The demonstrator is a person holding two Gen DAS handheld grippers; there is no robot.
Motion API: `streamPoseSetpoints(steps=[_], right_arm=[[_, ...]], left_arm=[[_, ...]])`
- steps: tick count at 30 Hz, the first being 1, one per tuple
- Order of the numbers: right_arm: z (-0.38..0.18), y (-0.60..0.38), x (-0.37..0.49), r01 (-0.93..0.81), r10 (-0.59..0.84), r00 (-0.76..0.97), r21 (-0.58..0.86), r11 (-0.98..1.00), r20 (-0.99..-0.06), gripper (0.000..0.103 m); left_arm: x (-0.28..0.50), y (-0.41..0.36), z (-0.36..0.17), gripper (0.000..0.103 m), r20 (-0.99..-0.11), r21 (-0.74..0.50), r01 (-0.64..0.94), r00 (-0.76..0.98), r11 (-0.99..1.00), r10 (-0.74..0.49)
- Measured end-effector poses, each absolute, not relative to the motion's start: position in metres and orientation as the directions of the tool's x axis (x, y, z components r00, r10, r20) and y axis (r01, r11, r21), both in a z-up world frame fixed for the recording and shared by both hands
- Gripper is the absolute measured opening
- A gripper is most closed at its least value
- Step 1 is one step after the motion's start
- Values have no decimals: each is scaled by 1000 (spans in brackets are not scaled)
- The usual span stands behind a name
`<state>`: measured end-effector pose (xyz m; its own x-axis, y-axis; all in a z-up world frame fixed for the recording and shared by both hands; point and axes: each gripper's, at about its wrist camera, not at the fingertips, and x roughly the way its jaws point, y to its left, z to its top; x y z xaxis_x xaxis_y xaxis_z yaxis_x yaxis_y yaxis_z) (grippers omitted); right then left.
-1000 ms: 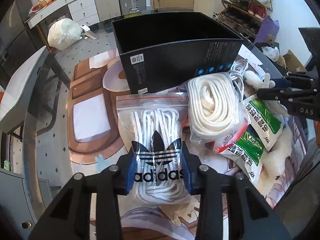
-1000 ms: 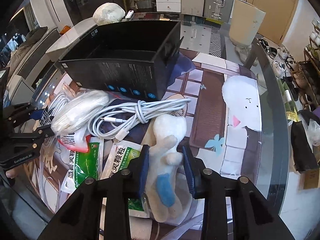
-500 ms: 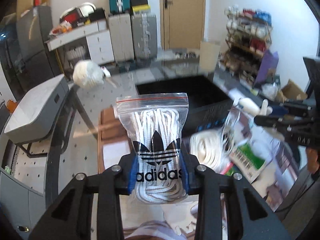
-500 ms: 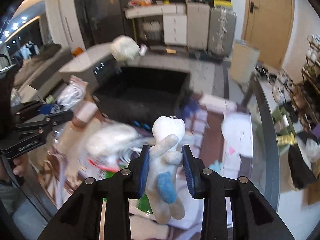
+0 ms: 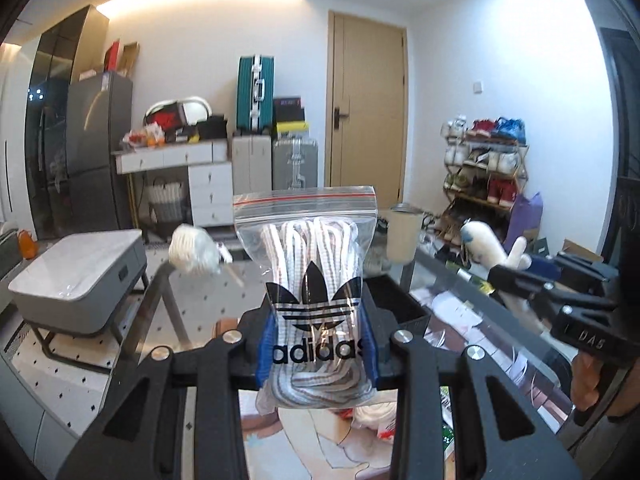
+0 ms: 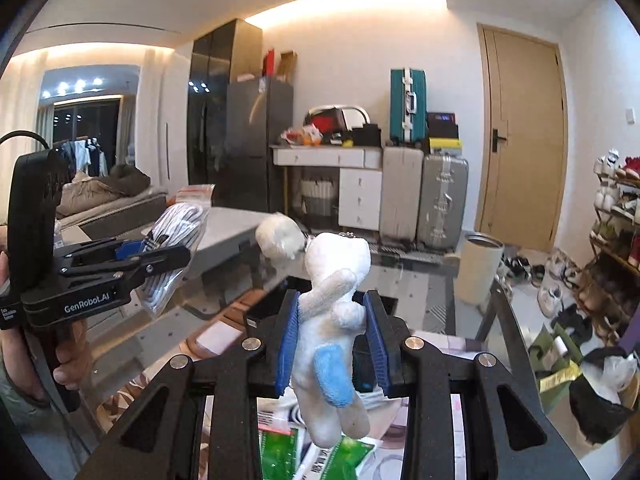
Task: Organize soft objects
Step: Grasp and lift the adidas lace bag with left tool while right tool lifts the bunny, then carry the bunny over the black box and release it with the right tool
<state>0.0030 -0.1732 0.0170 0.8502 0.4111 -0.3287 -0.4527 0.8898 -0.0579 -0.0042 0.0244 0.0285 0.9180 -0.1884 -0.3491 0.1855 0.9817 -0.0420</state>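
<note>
My left gripper (image 5: 318,344) is shut on a clear zip bag of white shoelaces (image 5: 310,264) with a black adidas logo, held upright high above the table. It also shows at the left of the right wrist view (image 6: 176,236). My right gripper (image 6: 332,340) is shut on a white plush toy (image 6: 334,300) with a blue patch, held upright above the table. The toy also shows in the left wrist view (image 5: 486,246). The black box (image 5: 394,304) sits on the table below and behind both held things, mostly hidden.
Green sachets (image 6: 340,456) and a white cable lie on the table under my right gripper. A white round bundle (image 5: 192,250) sits at the table's far edge. A grey low table (image 5: 80,276) stands left; a shoe rack (image 5: 484,176) right.
Both grippers have risen from table level and tilted up towards the room, carrying the shoelace bag and the plush toy off the pile. The box has dropped low in both views.
</note>
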Motion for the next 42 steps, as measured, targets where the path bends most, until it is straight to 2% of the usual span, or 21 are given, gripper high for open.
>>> streamPoseSetpoints(steps=[4, 17, 23, 28, 35, 38, 42], right_arm=[[20, -177, -3, -433, 397, 867, -59, 900, -300, 32], [40, -158, 15, -437, 408, 880, -74, 896, -244, 32], [50, -145, 41, -404, 379, 896, -70, 912, -232, 32], [56, -129, 65, -404, 378, 900, -87, 911, -219, 32], [50, -121, 102, -397, 365, 889, -69, 915, -276, 32], [43, -120, 117, -412, 375, 865, -44, 910, -335, 32], [33, -121, 137, -421, 373, 845, -48, 906, -383, 32]], left_arm=[[-10, 29, 34, 34, -303, -37, 193, 933, 980, -195], [8, 28, 50, 34, -255, -38, 203, 945, 978, -206], [45, 26, 50, 34, -286, -65, 189, 937, 980, -200], [67, 25, 56, 34, -269, -99, 190, 940, 977, -210], [89, 15, 53, 34, -262, -95, 206, 939, 974, -224], [99, 10, 48, 34, -302, -97, 211, 925, 973, -230], [118, 7, 34, 34, -403, -122, 197, 886, 973, -230]])
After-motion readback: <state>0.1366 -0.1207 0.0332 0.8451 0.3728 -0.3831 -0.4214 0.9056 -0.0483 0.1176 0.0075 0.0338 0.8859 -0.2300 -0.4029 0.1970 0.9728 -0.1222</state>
